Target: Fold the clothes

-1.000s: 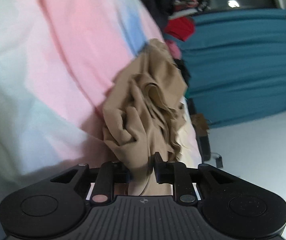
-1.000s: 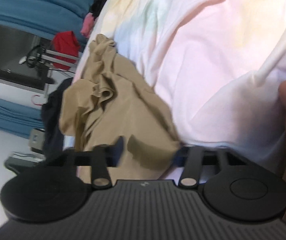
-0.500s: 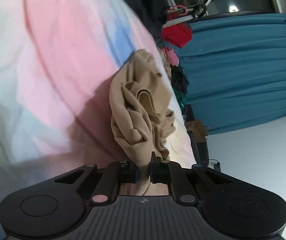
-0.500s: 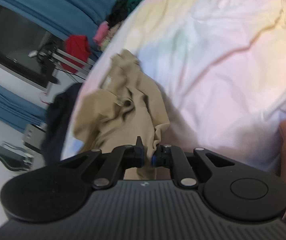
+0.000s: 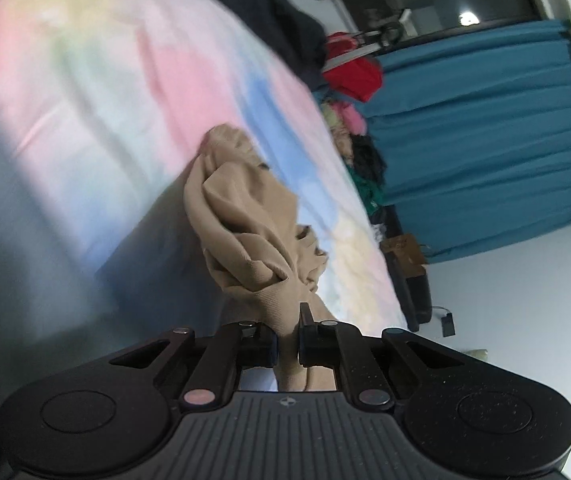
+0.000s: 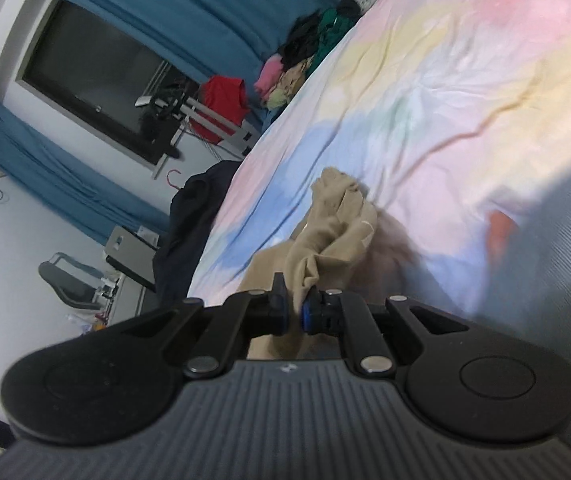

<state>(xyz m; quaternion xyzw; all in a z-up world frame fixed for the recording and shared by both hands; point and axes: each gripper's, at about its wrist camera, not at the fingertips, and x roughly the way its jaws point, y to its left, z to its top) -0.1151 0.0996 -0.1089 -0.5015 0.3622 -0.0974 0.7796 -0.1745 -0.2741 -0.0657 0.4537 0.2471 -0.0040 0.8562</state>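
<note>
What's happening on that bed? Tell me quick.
A person is folding clothes with a handheld tool in each hand. Both the left tool and the right tool are shut on the same tan garment, which hangs bunched from them above the pastel sheet. It is not spread out or folded yet. More clothes are piled at the bed's far edge.

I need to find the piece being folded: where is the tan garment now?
In both wrist views the tan garment hangs bunched at centre, pinched in the jaws of the left gripper and right gripper, above the pastel bedsheet.
</note>
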